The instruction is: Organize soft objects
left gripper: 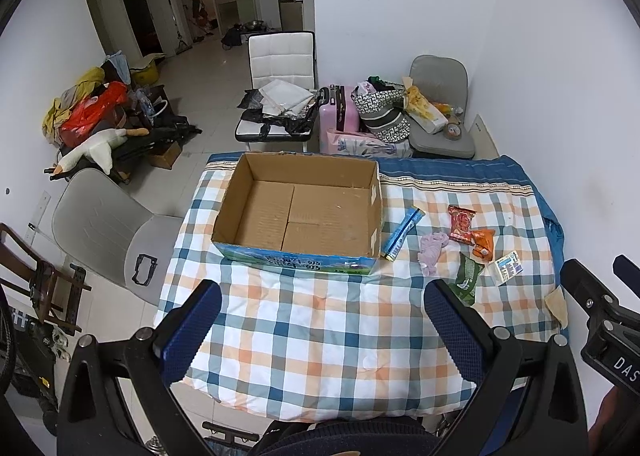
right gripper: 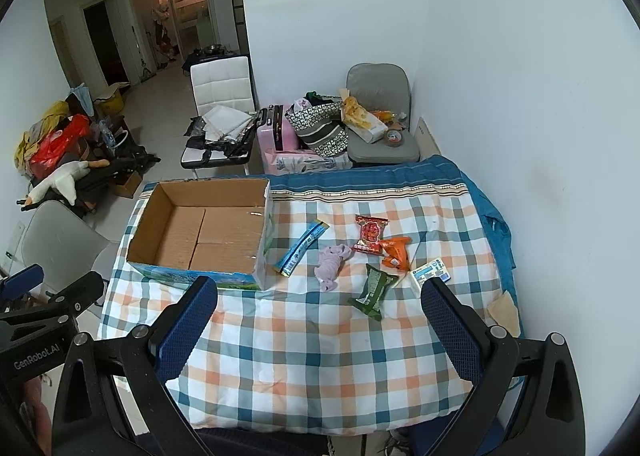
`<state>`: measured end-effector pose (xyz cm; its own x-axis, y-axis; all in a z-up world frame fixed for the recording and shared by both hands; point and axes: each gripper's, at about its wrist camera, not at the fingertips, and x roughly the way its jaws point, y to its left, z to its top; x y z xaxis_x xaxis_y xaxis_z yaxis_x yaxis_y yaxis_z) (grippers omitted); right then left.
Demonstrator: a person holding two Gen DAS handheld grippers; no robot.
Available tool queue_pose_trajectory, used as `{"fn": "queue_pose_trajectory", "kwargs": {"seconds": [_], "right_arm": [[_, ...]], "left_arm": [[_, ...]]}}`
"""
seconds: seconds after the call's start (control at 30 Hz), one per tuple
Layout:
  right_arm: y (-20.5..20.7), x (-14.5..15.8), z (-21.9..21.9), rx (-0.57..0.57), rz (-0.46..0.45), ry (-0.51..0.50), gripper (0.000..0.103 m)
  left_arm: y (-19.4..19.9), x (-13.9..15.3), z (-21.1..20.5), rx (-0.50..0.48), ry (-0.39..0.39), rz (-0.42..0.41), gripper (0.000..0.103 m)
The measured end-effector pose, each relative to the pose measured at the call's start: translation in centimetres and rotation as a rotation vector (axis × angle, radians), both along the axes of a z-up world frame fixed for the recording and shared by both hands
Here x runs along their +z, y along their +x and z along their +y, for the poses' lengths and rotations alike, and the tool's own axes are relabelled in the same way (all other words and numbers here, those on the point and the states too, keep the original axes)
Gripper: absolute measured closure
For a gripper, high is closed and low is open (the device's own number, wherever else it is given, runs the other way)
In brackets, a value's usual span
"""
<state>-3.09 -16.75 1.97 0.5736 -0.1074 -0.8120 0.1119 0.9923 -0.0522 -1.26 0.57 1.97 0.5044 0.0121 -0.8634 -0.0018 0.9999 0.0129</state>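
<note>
Both grippers hover above the near edge of the checked quilt [right gripper: 320,356], jaws spread wide and holding nothing: left gripper [left gripper: 322,330], right gripper [right gripper: 320,326]. An open cardboard box [left gripper: 298,212] sits toward the quilt's far left corner. Right of it lie a blue sachet [right gripper: 301,247], lilac cloth [right gripper: 332,266], red packet [right gripper: 371,234], orange packet [right gripper: 395,252], green packet [right gripper: 372,290] and white-blue packet [right gripper: 430,274]

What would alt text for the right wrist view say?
An open right hand-held gripper hovers over a plaid quilt, where an empty cardboard box sits left of a purple cloth and several snack packets.
</note>
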Motion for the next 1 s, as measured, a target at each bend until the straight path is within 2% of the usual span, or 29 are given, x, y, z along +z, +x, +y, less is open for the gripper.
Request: {"fn": "queue_pose_trajectory", "kwargs": {"seconds": [1.0], "right_arm": [[-0.32, 0.25, 0.58, 0.000, -0.004, -0.005, 0.000]], "left_arm": [[-0.13, 0.12, -0.14, -0.006, -0.005, -0.005, 0.000]]}}
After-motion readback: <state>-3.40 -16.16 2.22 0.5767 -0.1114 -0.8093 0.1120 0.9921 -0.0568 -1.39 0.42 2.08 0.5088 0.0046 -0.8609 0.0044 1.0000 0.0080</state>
